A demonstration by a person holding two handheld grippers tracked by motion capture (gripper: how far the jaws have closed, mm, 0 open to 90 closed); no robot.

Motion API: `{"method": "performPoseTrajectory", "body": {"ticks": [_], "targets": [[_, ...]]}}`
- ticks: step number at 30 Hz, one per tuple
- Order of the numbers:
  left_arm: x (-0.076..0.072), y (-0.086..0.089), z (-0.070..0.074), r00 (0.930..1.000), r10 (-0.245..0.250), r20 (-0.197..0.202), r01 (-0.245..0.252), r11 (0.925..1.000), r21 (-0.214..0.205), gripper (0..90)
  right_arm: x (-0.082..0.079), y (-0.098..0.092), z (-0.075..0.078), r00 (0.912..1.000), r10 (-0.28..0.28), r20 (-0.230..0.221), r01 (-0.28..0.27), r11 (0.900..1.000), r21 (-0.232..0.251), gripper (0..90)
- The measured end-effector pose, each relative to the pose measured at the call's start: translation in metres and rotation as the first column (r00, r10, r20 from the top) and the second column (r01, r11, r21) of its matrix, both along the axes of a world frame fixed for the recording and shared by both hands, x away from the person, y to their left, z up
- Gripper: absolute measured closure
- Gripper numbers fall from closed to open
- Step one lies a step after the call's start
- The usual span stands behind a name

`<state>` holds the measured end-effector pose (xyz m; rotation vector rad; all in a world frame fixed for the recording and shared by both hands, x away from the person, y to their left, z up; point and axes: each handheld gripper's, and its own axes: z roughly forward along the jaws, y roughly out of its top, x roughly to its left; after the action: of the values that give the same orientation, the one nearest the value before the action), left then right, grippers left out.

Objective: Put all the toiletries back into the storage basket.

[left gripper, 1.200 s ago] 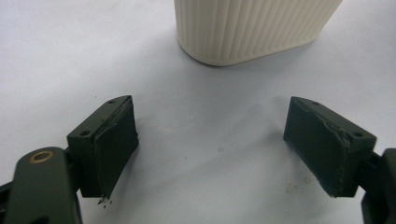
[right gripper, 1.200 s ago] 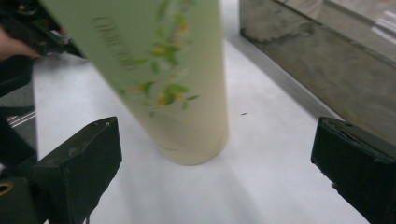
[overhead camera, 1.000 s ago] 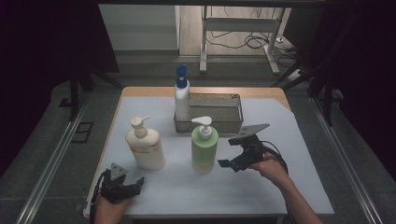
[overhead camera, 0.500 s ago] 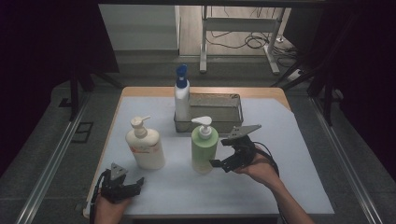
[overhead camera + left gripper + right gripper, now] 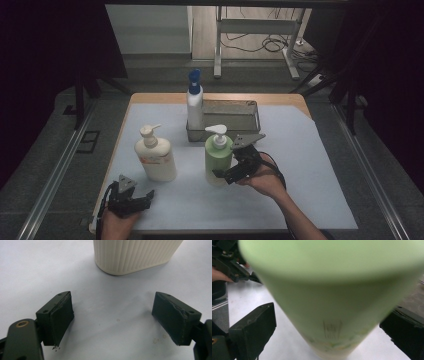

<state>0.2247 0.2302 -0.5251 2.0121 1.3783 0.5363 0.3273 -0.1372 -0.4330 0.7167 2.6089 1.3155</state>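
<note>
A green pump bottle (image 5: 218, 156) stands upright in the middle of the white mat. My right gripper (image 5: 226, 169) comes at it from the right, open, with a jaw on either side of its lower body. In the right gripper view the green bottle (image 5: 332, 302) sits blurred between the pads (image 5: 253, 331), with a gap on each side. My left gripper (image 5: 139, 194) rests open near the front left edge. In the left gripper view, the left gripper (image 5: 112, 315) has nothing between its jaws, and the ribbed base of a cream pump bottle (image 5: 135, 255) stands beyond them.
The cream pump bottle (image 5: 155, 156) stands left of the green one. A white bottle with a blue cap (image 5: 194, 104) stands at the left end of a metal tray (image 5: 240, 114) at the back. The left gripper (image 5: 230, 265) appears far off in the right gripper view.
My right gripper has moved left and forward to the green bottle, and its jaws now stand around it. The left gripper has stayed where it was.
</note>
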Motion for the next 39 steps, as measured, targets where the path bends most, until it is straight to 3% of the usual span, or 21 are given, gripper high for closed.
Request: {"method": "performPoseTrajectory", "body": {"ticks": [4, 8, 31, 39], "targets": [[0.0, 0.0, 0.0, 1.0, 0.0, 0.0, 0.0, 1.0, 0.0, 17.0, -0.001, 0.005, 0.0, 0.9995, -0.007, 0.03, 0.008, 0.9999, -0.009, 3.4], [0.0, 0.0, 0.0, 1.0, 0.0, 0.0, 0.0, 1.0, 0.0, 17.0, 0.001, 0.007, -0.001, 0.9985, -0.04, 0.038, 0.04, 0.9991, 0.015, 10.2], [0.0, 0.0, 0.0, 1.0, 0.002, 0.0, -0.002, 1.0, -0.002, 17.0, -0.002, 0.007, 0.003, 0.9965, -0.048, 0.068, 0.049, 0.9987, -0.012, 12.6], [0.0, 0.0, 0.0, 1.0, 0.002, 0.0, -0.002, 1.0, -0.003, 17.0, -0.001, 0.004, 0.015, 0.9954, -0.062, 0.073, 0.062, 0.9981, 0.006, 12.6]]}}
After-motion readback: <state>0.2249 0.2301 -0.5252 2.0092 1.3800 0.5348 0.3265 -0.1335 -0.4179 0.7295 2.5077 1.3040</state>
